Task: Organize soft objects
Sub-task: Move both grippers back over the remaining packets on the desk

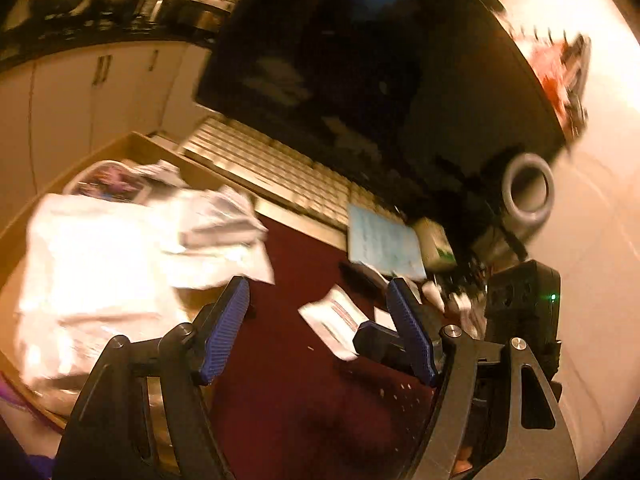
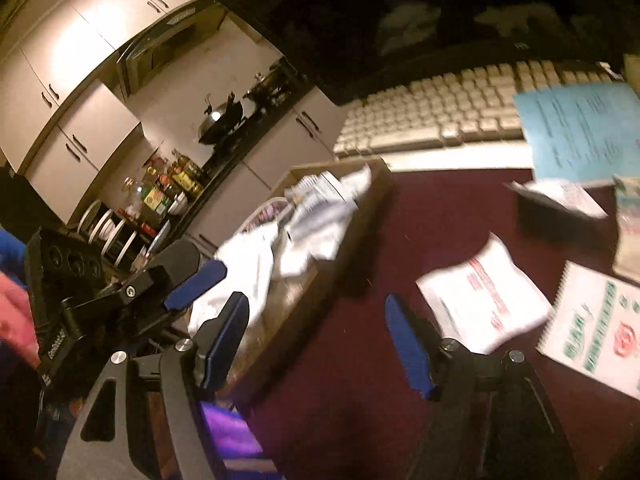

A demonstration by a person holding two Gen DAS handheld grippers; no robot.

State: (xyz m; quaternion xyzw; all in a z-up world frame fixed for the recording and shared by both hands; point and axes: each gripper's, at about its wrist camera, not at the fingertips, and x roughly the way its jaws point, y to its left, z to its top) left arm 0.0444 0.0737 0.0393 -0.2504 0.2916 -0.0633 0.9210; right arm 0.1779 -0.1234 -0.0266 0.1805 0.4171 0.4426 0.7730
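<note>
Both of my tools are spread wide and grasp nothing. My left gripper [image 1: 320,320] hangs over a dark red tabletop [image 1: 288,400], its blue ribbed pads apart with bare table between them. Just past its right pad lies a small white soft packet [image 1: 332,320] with red printing too blurred to read. To the near left sits a cardboard box [image 1: 132,146] heaped with soft white bags and pouches [image 1: 100,264], one spilling over the box wall onto the table; a purple-printed pouch [image 1: 112,184] lies at the far end of the heap. My right gripper [image 2: 316,336] is likewise released above the same red surface, with my other tool's blue fingertip and black body showing at its left. From this side the white packet [image 2: 484,300] rests flat just beyond the right pad, and its red lettering stays unreadable. Right of it lies a spiral notepad [image 2: 592,324] with green characters and a red round emblem that I cannot make out. Farther off, a blue printed sheet [image 2: 580,128] overlaps the right end of a beige keyboard [image 2: 420,116], under a dark monitor [image 2: 360,12]. The box of soft bags [image 2: 312,208] stands left of centre, with kitchen cupboards [image 2: 80,60] behind.
</note>
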